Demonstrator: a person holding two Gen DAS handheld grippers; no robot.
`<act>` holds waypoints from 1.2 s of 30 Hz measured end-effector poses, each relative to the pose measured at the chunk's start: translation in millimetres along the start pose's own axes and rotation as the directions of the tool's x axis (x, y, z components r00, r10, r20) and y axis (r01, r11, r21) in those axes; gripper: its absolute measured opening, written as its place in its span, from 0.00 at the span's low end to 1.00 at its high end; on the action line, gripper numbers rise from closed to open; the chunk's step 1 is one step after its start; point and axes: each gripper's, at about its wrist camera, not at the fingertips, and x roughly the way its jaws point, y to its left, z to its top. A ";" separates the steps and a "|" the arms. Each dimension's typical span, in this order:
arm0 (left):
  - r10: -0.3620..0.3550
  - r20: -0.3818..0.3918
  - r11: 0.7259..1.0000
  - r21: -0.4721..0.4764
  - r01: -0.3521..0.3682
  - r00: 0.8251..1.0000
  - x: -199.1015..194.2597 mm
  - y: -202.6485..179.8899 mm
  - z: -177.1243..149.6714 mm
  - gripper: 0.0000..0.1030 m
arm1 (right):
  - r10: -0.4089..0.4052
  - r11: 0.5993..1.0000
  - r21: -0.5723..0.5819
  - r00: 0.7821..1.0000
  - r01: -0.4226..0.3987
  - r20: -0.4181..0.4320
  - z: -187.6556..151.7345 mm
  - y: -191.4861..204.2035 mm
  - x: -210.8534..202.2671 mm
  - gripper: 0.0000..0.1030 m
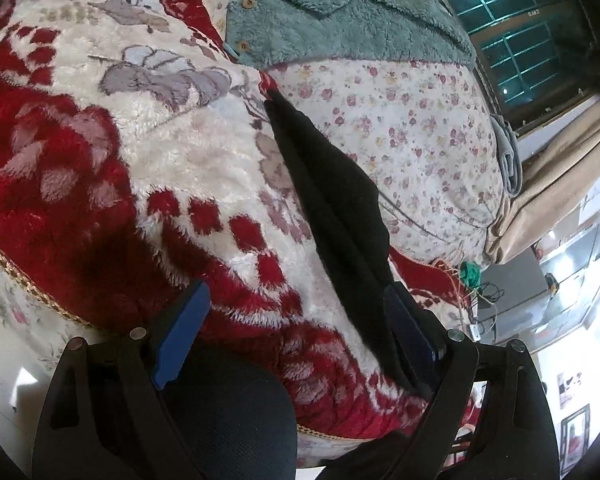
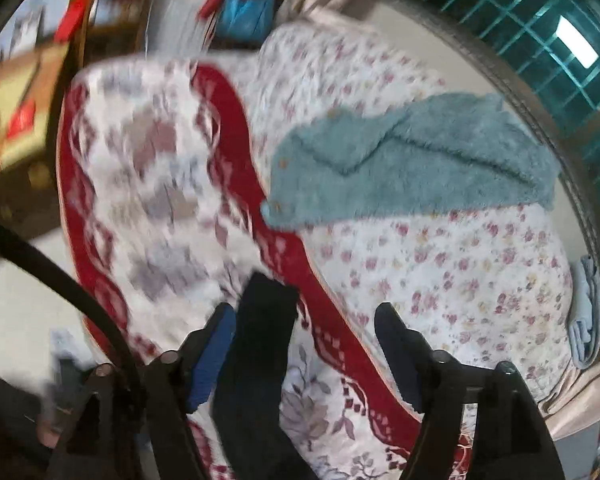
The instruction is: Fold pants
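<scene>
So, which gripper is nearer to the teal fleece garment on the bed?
Hard to say. In both wrist views the teal fleece garment lies far up the bed. The left gripper and right gripper are both down by the black pants.

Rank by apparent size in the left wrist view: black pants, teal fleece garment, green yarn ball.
1. Black pants and teal fleece garment: look alike; the pants lie nearer, so unsure.
2. Green yarn ball: clearly smallest.
</scene>
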 end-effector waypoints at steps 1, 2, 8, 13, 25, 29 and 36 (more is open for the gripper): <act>-0.004 0.004 1.000 -0.004 0.004 1.000 -0.9 0.7 0.4 0.86 | 0.028 1.000 0.013 0.999 -0.027 -0.038 -11.9 -0.7 20.0 0.67; -0.006 0.003 1.000 -0.011 0.006 1.000 -1.1 1.9 0.8 0.86 | 0.066 0.996 0.057 0.995 -0.062 -0.072 -24.1 -4.4 42.8 0.67; -0.019 -0.039 0.996 -0.087 0.015 0.999 4.1 17.9 3.3 0.86 | 0.330 0.858 0.417 0.944 -0.301 0.001 -58.9 -34.3 144.6 0.66; -0.022 -0.052 0.992 -0.123 0.015 0.998 4.1 31.8 5.1 0.86 | 0.382 0.850 0.379 0.923 -0.366 0.036 -36.7 5.0 210.9 0.66; 0.001 -0.046 0.994 -0.113 -0.006 0.999 9.0 31.2 4.2 0.86 | 0.333 0.890 0.387 0.924 -0.242 -0.189 -35.8 30.3 355.0 0.22; -0.007 -0.038 0.992 -0.127 0.002 0.999 7.5 33.7 2.6 0.86 | 0.444 0.729 0.539 0.891 -0.423 0.098 -56.6 -26.7 314.3 0.11; -0.019 -0.004 0.988 -0.150 0.018 1.000 -6.0 35.2 -0.1 0.86 | 0.457 0.758 0.354 0.834 -0.547 0.309 -14.6 -46.3 207.8 0.10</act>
